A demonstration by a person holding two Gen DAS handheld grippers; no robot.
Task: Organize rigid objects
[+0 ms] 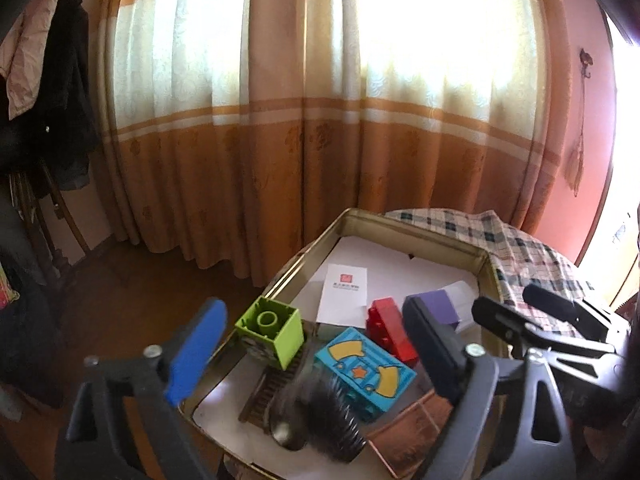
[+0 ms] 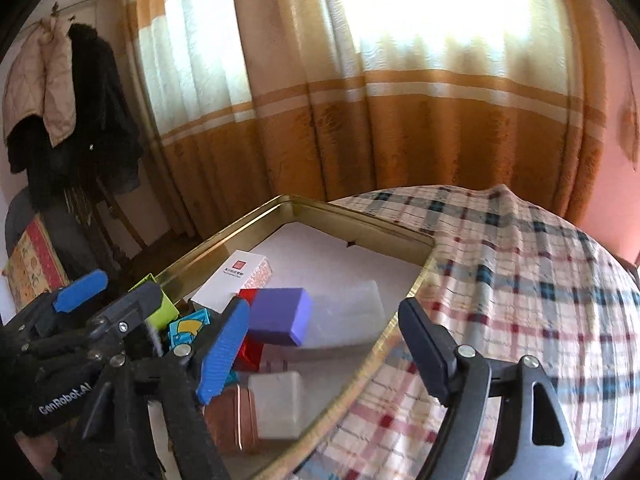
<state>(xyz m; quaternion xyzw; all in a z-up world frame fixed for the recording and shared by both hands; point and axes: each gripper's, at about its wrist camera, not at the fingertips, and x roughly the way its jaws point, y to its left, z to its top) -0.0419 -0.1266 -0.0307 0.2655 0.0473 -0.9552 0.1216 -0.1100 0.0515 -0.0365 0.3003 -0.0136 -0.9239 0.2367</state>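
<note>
A gold metal tin (image 1: 416, 229) (image 2: 360, 216) stands on the checked tablecloth and holds the objects. In it lie a green brick (image 1: 272, 330), a blue printed brick (image 1: 366, 368), a red brick (image 1: 390, 330), a purple block (image 2: 280, 316), a white card box (image 1: 344, 294) (image 2: 230, 284), a copper box (image 2: 232, 420), a translucent box (image 2: 280, 402) and a blurred dark ridged object (image 1: 320, 412). My left gripper (image 1: 316, 348) is open and empty above the tin's near end. My right gripper (image 2: 324, 352) is open and empty over the tin's right edge.
The checked tablecloth (image 2: 520, 280) covers the table to the right of the tin. Orange and cream curtains (image 1: 320, 120) hang behind. Coats hang on a rack (image 2: 72, 100) at far left above a wooden floor (image 1: 120, 288).
</note>
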